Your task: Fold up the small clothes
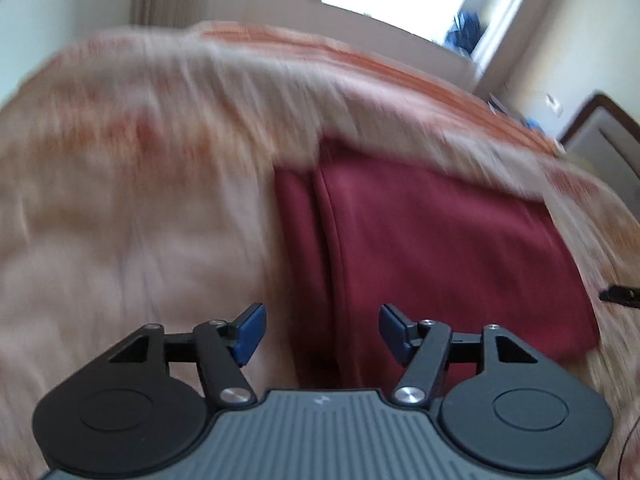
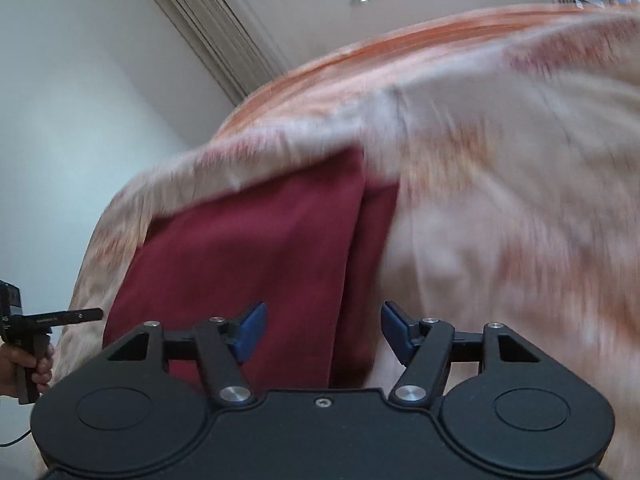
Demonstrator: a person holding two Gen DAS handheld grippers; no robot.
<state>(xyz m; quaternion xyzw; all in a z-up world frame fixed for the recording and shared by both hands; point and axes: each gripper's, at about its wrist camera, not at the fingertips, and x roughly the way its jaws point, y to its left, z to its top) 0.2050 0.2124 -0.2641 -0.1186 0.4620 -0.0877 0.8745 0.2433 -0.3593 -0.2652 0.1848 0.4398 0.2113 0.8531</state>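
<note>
**Both grippers released above the folded maroon garment**

My left gripper (image 1: 322, 334) has its jaws standing apart, blue pads (image 1: 251, 332) clear of any cloth; nothing sits between them. The maroon garment (image 1: 420, 248) lies flat on the bed cover (image 1: 120, 200), ahead of this gripper and a little to its right, with a folded edge running away from me as a long crease. The near end of the garment passes under the gap between the fingers, but the pads do not press on it.

My right gripper (image 2: 323, 332) is likewise released, its blue pads (image 2: 252, 332) spread wide with no fabric pinched. From here the same garment (image 2: 248, 248) lies ahead and to the left, its crease almost in line with the gap between the fingers. The peach-and-orange bed cover (image 2: 500, 200) fills everything to the right.

At the far left of the right wrist view I see a hand (image 2: 28, 364) on the handle of the other gripper, its tip just beside the garment's edge. Both views are blurred, so fine detail in the cover's pattern is lost.
</note>
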